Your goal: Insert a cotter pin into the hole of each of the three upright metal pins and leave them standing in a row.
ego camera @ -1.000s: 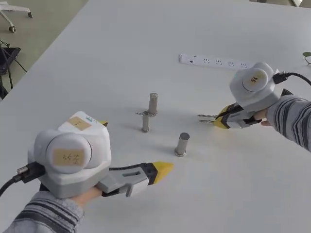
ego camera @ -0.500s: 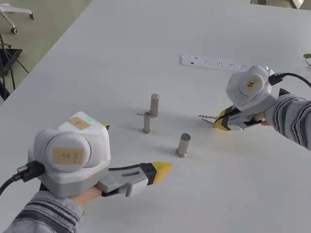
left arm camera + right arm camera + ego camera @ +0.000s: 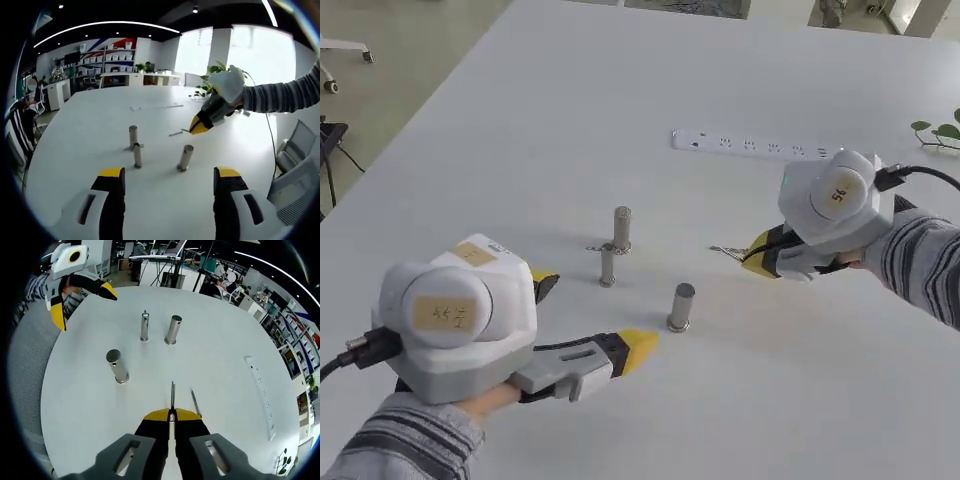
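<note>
Left gripper (image 3: pixel 590 318) and right gripper (image 3: pixel 752 262): same build. White rounded body, grey jaw arms, black sections, yellow wedge tips. Tan sticker (image 3: pixel 442 315) on top of each body, handwritten marks, not legible. Black cable (image 3: pixel 348 352) plugged into the rear of each body. Sleeves (image 3: pixel 408 442): knit, grey with dark and pale stripes.

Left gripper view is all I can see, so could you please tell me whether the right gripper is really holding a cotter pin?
Observer: Yes. In its own view the right gripper is shut on a cotter pin that sticks straight out past its tips.
Operator: Thank you. Where is it aimed?
Observer: In that view it lines up roughly with the thick post, which stands beside the thin post.
</note>
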A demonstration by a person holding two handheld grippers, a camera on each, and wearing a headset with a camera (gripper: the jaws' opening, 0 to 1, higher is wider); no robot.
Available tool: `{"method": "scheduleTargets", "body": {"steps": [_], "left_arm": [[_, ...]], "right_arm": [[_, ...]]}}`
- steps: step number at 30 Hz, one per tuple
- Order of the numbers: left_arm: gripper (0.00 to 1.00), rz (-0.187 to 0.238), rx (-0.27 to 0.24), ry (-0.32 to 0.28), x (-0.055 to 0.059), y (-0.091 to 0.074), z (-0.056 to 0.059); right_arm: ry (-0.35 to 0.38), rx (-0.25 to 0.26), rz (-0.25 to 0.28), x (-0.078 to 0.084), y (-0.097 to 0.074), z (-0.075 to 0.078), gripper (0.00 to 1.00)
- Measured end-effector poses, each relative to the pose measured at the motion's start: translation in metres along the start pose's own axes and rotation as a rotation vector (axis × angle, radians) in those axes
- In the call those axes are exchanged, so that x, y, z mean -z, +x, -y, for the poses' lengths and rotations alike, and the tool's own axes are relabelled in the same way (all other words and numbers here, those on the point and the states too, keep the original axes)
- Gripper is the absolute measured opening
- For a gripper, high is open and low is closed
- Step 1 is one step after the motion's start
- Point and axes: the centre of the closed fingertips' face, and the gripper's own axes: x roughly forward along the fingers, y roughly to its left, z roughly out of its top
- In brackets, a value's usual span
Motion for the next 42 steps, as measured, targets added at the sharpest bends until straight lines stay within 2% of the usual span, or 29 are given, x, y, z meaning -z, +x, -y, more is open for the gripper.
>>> {"method": "scheduleTargets", "body": {"steps": [2, 7, 16, 23, 26, 29, 33, 42], "left_arm": [[0.67, 0.003, 0.014, -0.004, -0.002, 0.002, 0.003], [0.59, -0.002, 0.047, -0.007, -0.006, 0.005, 0.011], [0.46, -0.006, 0.095, -0.018, -0.013, 0.010, 0.019], [0.40, -0.021, 0.127, -0.069, -0.013, 0.014, 0.026], [0.36, -0.020, 0.147, -0.086, -0.014, 0.014, 0.032], [0.33, 0.001, 0.177, -0.135, -0.018, 0.014, 0.038], [0.26, 0.015, 0.190, -0.169, -0.020, 0.015, 0.040], [0.12, 0.043, 0.227, -0.210, -0.024, 0.013, 0.050]], "right_arm": [[-0.053, -0.007, 0.033, -0.009, -0.004, -0.007, 0.00], [-0.118, -0.021, 0.061, -0.022, -0.014, -0.025, 0.00], [-0.220, -0.047, 0.114, -0.043, -0.024, -0.047, 0.00], [-0.296, -0.085, 0.140, -0.055, -0.026, -0.065, 0.00], [-0.312, -0.092, 0.154, -0.060, -0.027, -0.071, 0.00], [-0.326, -0.099, 0.167, -0.065, -0.028, -0.076, 0.00], [-0.334, -0.101, 0.179, -0.070, -0.029, -0.080, 0.00], [-0.369, -0.112, 0.220, -0.081, -0.033, -0.095, 0.00]]}}
